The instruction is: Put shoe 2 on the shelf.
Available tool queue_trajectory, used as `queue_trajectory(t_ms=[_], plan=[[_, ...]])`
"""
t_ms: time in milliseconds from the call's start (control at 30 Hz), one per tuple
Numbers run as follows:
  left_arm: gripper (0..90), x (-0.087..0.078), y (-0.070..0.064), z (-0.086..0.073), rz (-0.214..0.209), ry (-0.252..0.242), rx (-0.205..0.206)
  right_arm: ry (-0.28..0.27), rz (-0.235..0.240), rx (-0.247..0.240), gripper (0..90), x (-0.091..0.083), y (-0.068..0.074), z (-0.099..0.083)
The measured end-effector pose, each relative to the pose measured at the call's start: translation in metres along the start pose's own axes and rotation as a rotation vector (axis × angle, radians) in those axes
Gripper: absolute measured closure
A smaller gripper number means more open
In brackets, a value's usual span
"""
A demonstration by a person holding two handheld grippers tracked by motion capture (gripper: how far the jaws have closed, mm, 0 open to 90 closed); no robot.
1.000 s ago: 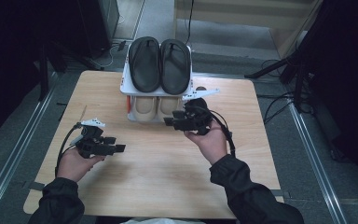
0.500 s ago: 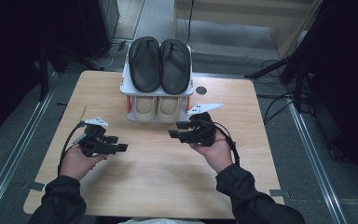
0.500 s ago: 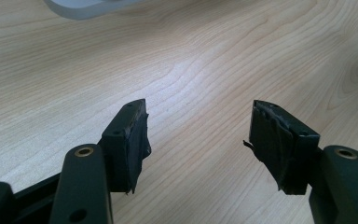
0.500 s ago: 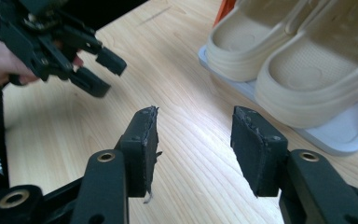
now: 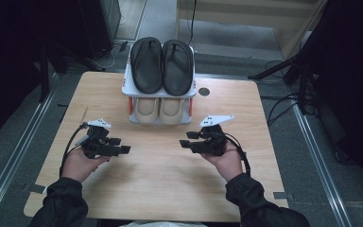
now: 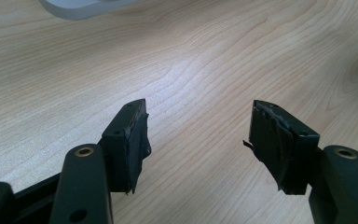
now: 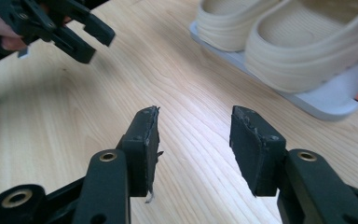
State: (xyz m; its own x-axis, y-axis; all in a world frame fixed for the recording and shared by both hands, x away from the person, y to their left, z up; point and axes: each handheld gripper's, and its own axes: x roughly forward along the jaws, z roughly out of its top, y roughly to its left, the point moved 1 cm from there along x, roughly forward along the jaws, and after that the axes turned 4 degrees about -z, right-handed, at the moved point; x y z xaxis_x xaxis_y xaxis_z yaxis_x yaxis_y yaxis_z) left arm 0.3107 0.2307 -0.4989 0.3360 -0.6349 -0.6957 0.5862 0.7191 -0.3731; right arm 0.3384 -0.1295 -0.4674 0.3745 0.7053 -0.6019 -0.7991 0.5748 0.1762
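A small white two-tier shoe rack [image 5: 127,87] stands at the back middle of the wooden table [image 5: 160,179]. Two black slippers [image 5: 162,65] lie on its top shelf and two cream clogs [image 5: 159,109] on the lower one. My left gripper [image 5: 123,145] hovers over the table's left side, open, with nothing between its jaws [image 6: 198,133]. My right gripper [image 5: 185,139] is held right of centre, in front of the rack, open and empty [image 7: 193,135]. The cream clogs [image 7: 279,42] lie beyond its jaws to the right, and the left gripper [image 7: 51,25] shows at the upper left.
A dark round hole [image 5: 204,91] sits in the tabletop just right of the rack. Bare wood lies between and in front of the two grippers. Dark cables and stands [image 5: 307,75] crowd the floor to the right of the table.
My right gripper has drawn back from the rack toward the near side and slightly right. The left gripper has barely shifted.
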Motion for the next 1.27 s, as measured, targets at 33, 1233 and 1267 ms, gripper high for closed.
queue_trajectory(t_ms=[33, 1233, 1267], plan=[[38.0, 0.000, 0.000, 0.000, 0.000, 0.000, -0.001, -0.003, -0.008, -0.005, 52.7, -0.001, -0.002, -0.002], [37.9, -0.002, 0.000, 0.001, -0.003, 0.003, 0.017, -0.046, -0.100, 0.153, 52.3, -0.019, -0.051, -0.032], [37.8, -0.002, 0.000, 0.001, -0.002, 0.002, 0.017, -0.046, -0.100, 0.153, 52.3, -0.019, -0.051, -0.032]])
